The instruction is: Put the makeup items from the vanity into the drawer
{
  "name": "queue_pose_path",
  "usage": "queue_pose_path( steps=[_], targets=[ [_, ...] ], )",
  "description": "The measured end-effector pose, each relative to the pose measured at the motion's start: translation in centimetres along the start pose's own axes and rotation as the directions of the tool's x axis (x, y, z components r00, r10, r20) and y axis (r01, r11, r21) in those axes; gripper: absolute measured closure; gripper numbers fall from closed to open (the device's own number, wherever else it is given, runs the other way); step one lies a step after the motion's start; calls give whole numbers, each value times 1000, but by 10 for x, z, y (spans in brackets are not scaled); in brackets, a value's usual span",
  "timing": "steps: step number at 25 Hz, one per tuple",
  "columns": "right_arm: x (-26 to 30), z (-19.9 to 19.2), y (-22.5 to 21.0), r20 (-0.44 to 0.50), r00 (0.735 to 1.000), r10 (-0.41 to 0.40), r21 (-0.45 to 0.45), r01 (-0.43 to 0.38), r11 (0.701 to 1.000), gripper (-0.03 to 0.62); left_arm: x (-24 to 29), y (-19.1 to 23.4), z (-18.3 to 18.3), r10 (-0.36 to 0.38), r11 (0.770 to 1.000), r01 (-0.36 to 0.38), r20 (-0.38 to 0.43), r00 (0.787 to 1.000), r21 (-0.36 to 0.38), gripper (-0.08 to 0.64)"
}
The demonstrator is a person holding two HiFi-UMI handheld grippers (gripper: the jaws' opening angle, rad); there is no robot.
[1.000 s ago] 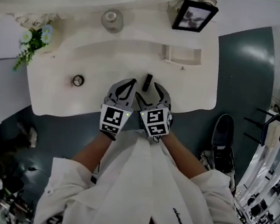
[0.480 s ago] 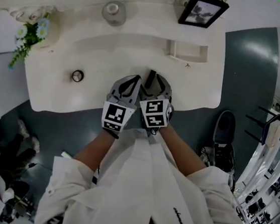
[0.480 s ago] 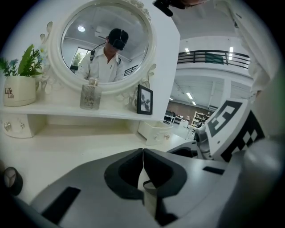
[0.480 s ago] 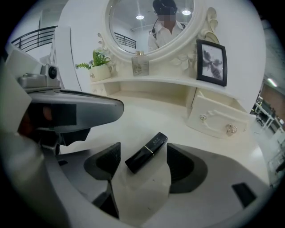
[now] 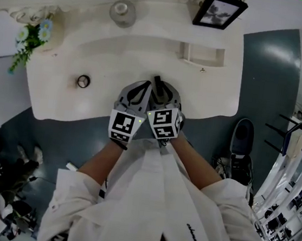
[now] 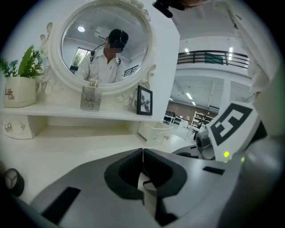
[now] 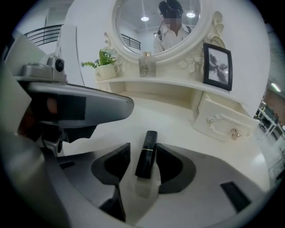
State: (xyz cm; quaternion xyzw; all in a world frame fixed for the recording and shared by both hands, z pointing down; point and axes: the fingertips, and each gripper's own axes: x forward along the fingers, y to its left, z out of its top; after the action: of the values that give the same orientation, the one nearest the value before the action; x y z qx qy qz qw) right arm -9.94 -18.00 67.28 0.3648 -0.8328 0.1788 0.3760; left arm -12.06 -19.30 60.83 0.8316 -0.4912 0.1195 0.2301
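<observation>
The lipstick (image 7: pixel 146 153) is a slim black tube with a thin gold band near its middle, capped. It lies on the white vanity (image 5: pixel 119 69) near the front edge, its length running front to back. A small round, dark-rimmed pot (image 5: pixel 83 81) sits well apart to its left. The drawer (image 7: pixel 221 122), white with two knobs, stands back on the right and looks shut.
</observation>
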Motion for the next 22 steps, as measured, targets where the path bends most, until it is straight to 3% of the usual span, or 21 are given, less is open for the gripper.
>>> queue_pose_path(
  steps=[4, 10, 22],
  targets=[
    [0, 1, 8, 4, 1000, -21, -42, 21, 999, 476, -2, 2, 2, 9, 1000, -9, 4, 1000, -5, 531],
    [-2, 1, 3, 3, 1000, -19, -25, 19, 1000, 479, -4, 3, 8, 15, 1000, -15, 13, 1000, -1, 532],
    [-51, 32, -55, 121, 987, -102, 19, 101, 995, 479, 10, -25, 44, -44, 998, 42, 51, 998, 48, 532]
  ],
)
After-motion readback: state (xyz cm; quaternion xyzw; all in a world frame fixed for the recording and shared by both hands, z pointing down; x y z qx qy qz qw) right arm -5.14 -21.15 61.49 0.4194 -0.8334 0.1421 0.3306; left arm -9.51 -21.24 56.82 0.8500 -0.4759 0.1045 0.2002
